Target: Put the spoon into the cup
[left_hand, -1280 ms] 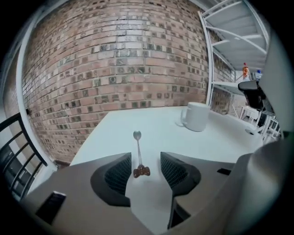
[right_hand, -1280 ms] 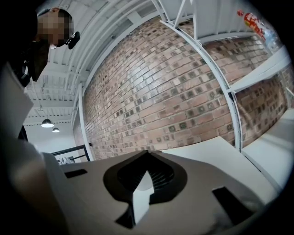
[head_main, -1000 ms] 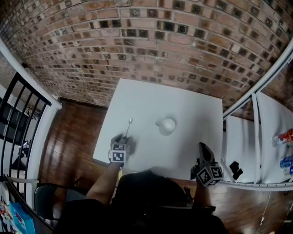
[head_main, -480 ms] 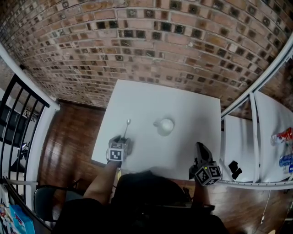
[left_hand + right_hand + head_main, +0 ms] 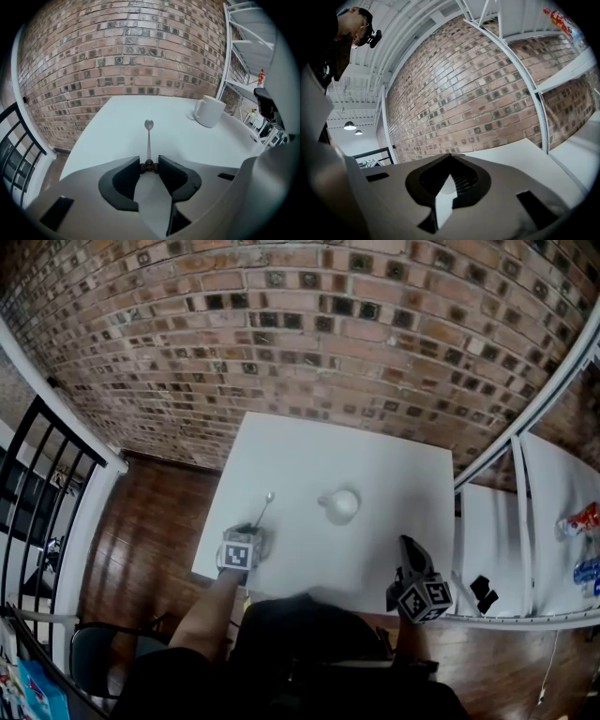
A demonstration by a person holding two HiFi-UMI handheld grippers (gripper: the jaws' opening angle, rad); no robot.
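Head view: the spoon (image 5: 263,510) is lying flat on the white table (image 5: 375,456), just left of the cup (image 5: 342,504) and not touching it. Left gripper view: the left gripper (image 5: 149,165) is closing its jaws onto the spoon's handle tip. Right gripper view: the right gripper (image 5: 451,157) is hanging with its jaws pinched together, empty.

Tabletop (image 5: 375,465): white, set against a brick wall (image 5: 309,343).
Spoon (image 5: 265,506): flat, bowl toward the wall, left of the cup.
Cup (image 5: 343,503): white, handle pointing left.
Left gripper (image 5: 251,532): jaws closing at the spoon's handle end.
Right gripper (image 5: 409,547): at the near right edge, apart from both.
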